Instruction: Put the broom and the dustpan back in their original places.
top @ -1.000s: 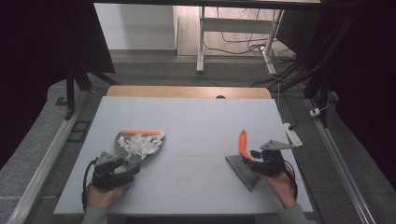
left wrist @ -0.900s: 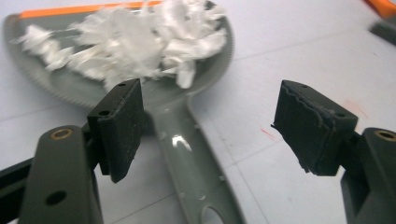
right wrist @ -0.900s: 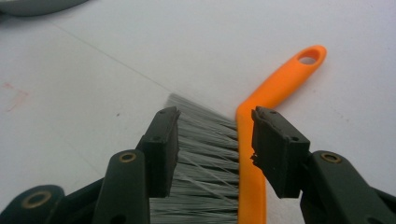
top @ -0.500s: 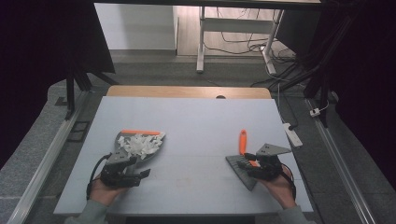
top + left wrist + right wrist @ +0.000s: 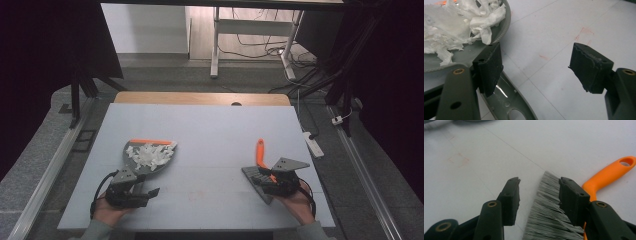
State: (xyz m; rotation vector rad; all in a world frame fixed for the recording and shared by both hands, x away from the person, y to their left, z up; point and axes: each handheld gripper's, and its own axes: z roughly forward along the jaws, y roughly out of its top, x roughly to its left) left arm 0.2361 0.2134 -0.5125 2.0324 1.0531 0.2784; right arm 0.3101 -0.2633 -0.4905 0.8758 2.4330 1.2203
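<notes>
I have the left hand-held gripper (image 5: 150, 191) low at the near left of the counter (image 5: 210, 125), its jaws spread with nothing between them; in the left gripper view the dustpan's handle (image 5: 509, 105) lies just under the left pad (image 5: 489, 67). The grey dustpan (image 5: 162, 167) sits just beyond it, heaped with crumpled white paper scraps (image 5: 149, 155).

On the right, the right hand-held gripper (image 5: 539, 200) is also spread, with the grey bristles (image 5: 549, 215) of the hand brush (image 5: 260, 170) lying between the pads but not pinched; the orange brush handle (image 5: 259, 151) points away from me.

The sweeping looks done, as I see no loose scraps on the counter. I judge both tools are set down and let go. Next I would lift both grippers clear without catching the bristles or nudging the pan.
</notes>
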